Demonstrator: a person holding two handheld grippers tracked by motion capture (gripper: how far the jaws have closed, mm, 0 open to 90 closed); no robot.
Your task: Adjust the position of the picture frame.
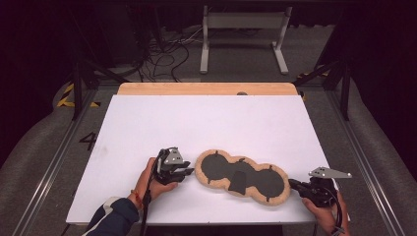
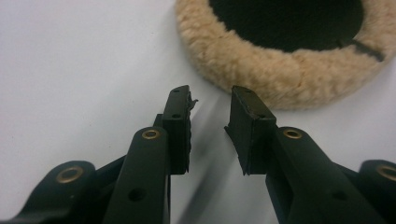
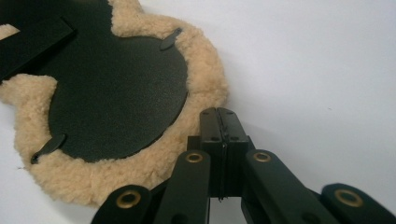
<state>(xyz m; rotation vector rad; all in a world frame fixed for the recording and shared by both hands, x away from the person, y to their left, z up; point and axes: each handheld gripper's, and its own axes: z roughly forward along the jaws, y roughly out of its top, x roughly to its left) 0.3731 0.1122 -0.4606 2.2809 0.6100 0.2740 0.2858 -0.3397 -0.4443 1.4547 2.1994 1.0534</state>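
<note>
The fleece pad, lower centre, is being approached: left gripper slightly parted, empty; right gripper shut, empty. An edge grasp is needed next.

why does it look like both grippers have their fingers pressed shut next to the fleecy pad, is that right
Not quite. Only the right gripper has its fingers pressed together, tips beside the pad's woolly edge, as the right gripper view shows. The left gripper has a clear gap between its fingers with nothing in it, just short of the pad's other end; the left gripper view shows that.
</note>
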